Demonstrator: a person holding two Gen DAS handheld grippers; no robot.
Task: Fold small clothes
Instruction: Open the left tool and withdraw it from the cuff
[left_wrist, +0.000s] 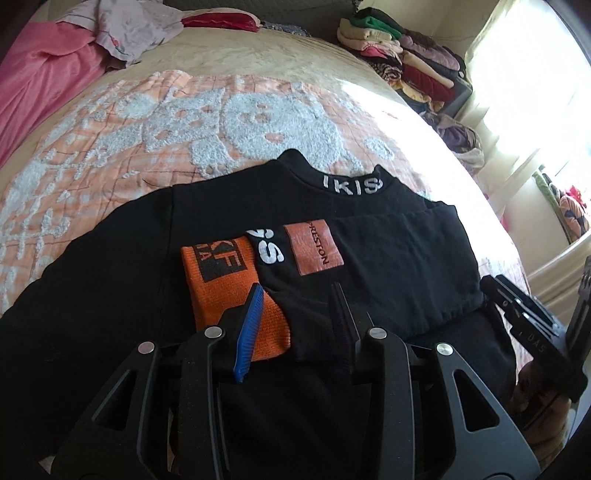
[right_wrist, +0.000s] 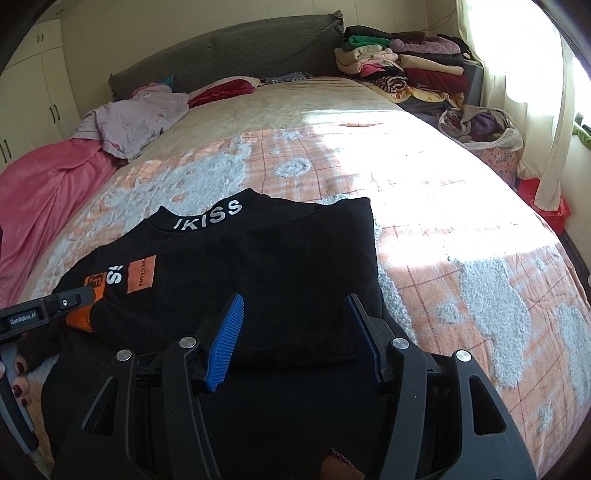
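A black sweater (left_wrist: 399, 236) (right_wrist: 280, 254) with white collar lettering (left_wrist: 351, 183) and orange patches lies flat on the bed, both sleeves folded across its front. One sleeve ends in an orange cuff (left_wrist: 229, 284) (right_wrist: 79, 320). My left gripper (left_wrist: 297, 295) hovers just above that cuff with its jaws apart; the cloth lies flat beneath, not pinched. It also shows at the left edge of the right wrist view, the left gripper (right_wrist: 55, 308) held by a hand (right_wrist: 18, 376). My right gripper (right_wrist: 295, 306) stands open over the sweater's folded right side, nothing clamped. It appears as the right gripper (left_wrist: 517, 310) beside the sweater's right edge.
The sweater rests on an orange-and-white fleecy blanket (right_wrist: 443, 229) (left_wrist: 147, 129). A pink cover (right_wrist: 44, 188) and a lilac garment (right_wrist: 136, 122) lie at the far left. A stack of folded clothes (right_wrist: 406, 62) (left_wrist: 406, 59) and a bag (right_wrist: 480, 129) sit at the far right by the curtain.
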